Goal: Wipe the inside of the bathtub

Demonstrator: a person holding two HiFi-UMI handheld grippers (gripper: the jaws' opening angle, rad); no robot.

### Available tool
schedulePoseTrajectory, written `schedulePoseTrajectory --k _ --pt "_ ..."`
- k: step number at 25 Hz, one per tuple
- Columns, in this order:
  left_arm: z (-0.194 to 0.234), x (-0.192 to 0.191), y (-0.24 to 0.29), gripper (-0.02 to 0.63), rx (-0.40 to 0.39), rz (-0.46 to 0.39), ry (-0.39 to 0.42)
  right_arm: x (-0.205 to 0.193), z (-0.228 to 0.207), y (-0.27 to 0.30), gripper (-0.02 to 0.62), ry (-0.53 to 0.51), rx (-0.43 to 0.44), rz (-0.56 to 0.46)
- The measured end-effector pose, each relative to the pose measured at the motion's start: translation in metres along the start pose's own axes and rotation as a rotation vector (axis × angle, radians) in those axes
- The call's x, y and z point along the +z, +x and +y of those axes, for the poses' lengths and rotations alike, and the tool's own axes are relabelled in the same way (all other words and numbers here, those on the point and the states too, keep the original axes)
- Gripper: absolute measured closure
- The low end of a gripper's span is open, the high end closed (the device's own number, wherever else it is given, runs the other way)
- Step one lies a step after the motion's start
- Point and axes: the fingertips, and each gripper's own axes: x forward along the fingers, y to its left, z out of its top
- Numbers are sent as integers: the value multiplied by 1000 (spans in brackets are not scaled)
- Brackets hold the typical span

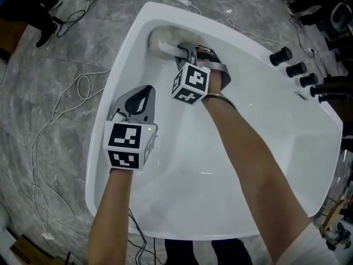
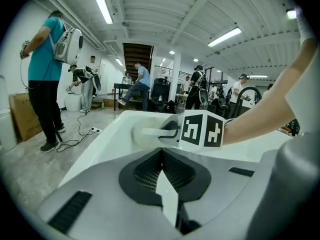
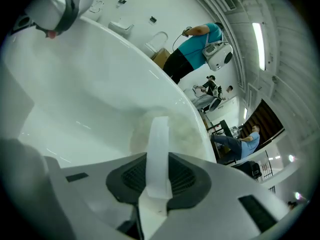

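One bathtub (image 1: 108, 101), one scrubber (image 1: 163, 42) clamped in right gripper (image 1: 185, 53) jaws; left gripper (image 1: 144, 91) jaws together, empty

bright ceiling strip lights | glare on tub | fisheye edges, dark corners

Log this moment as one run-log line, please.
right gripper: jaws shut on scrubber, pad on bathtub wall | left gripper: shut, empty
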Motion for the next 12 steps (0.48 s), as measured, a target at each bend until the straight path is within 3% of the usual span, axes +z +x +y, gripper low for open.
schedulePoseTrajectory --k 12 --pt "-24 -7 11 594 -32 8 23 -39 0 -20 517 -105 18 48"
